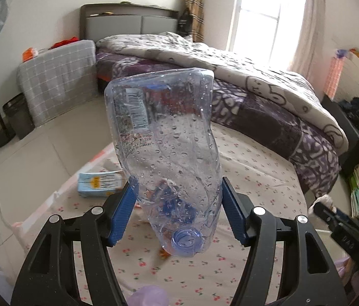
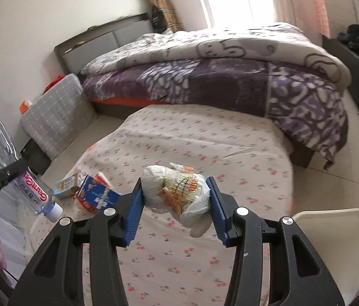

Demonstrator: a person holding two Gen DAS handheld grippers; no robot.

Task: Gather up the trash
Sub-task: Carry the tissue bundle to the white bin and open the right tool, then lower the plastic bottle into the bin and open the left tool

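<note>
Left gripper [image 1: 179, 204]: blue pads pressed on either side of one crumpled clear plastic bottle [image 1: 164, 153], held off the cloth, uncapped neck pointing toward the camera, base away from it; droplets cling inside.
Right gripper [image 2: 176, 199]: pads closed on one crumpled white wrapper [image 2: 179, 191] with an orange-and-yellow print, lifted clear of the cloth.
Floral cloth [image 2: 204, 140]: one, spread on the floor beside the bed [image 2: 230, 76]; both held items hang above it.
Cartons on the cloth: two in the right wrist view, one blue-and-white carton [image 2: 97, 196] and one light-blue carton [image 2: 66, 186] just beside it, near the cloth's left edge.
Second bottle [image 2: 39, 196]: one, clear, pink lettering, white cap, seen at the left edge next to the other gripper's black frame.
White tray [image 2: 332, 242]: one, lower right.
</note>
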